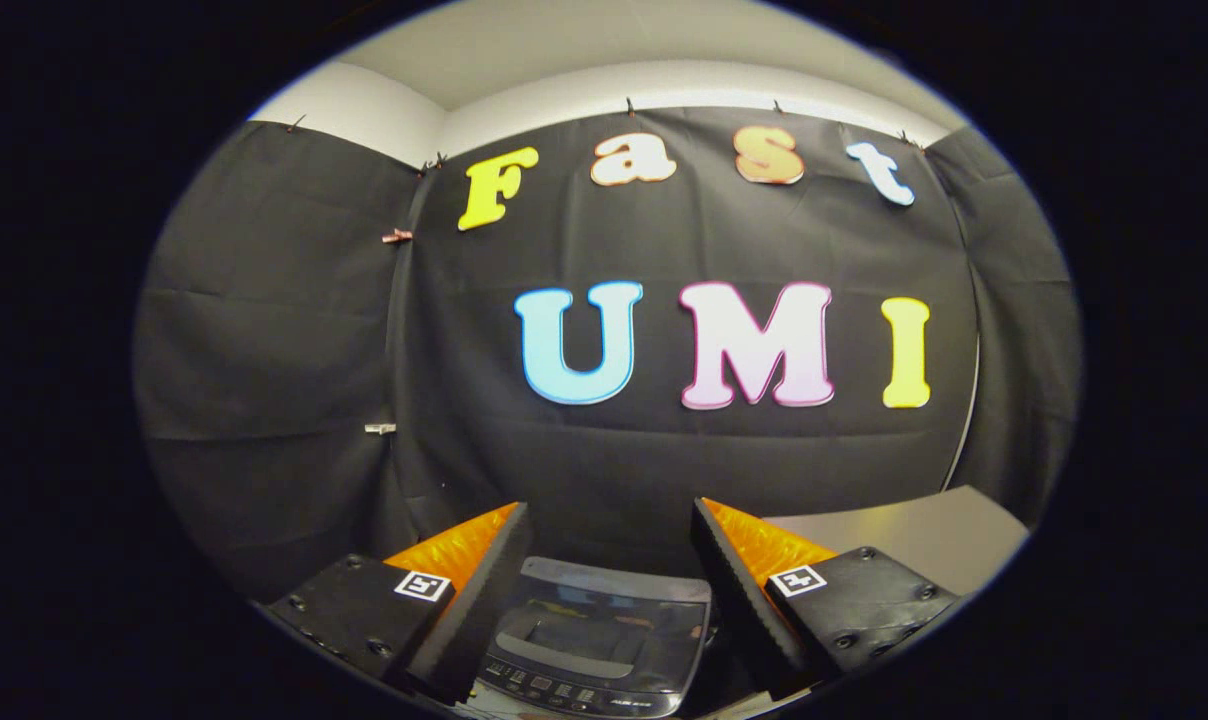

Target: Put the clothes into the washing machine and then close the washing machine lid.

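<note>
Two fingers (604, 600) of your gripper stand spread apart, holding nothing, with the washing machine (599, 640) between them on the desk (924, 535), its lid (604, 615) apparently down, clothes unseen, so progress cannot be judged.

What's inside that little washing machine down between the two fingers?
I cannot tell. The washing machine sits below the open gripper with its dark see-through lid down; faint shapes show through it, but the glare hides whether any clothes lie inside.
</note>
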Tool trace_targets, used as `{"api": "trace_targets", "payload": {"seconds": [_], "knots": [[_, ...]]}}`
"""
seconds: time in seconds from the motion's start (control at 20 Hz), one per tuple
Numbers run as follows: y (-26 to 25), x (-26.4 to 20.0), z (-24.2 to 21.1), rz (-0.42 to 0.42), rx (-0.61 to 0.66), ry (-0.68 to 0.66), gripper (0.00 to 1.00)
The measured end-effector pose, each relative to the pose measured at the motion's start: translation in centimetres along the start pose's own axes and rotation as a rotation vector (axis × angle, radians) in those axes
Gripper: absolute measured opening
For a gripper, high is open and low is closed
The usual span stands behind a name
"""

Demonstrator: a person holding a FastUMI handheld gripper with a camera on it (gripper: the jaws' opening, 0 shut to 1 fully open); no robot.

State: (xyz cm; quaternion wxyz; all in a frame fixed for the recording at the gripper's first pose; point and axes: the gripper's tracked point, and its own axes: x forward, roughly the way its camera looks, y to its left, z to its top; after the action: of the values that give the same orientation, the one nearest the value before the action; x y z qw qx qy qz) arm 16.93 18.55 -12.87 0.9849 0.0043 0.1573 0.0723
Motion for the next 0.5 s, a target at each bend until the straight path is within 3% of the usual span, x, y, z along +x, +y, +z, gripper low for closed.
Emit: {"api": "trace_targets", "payload": {"seconds": [0.2,0.5], "knots": [[-3.3,-5.4,3.0,-0.058,-0.054,-0.096,0.99],[-8.4,-10.6,3.5,-0.130,-0.091,-0.110,0.99]]}}
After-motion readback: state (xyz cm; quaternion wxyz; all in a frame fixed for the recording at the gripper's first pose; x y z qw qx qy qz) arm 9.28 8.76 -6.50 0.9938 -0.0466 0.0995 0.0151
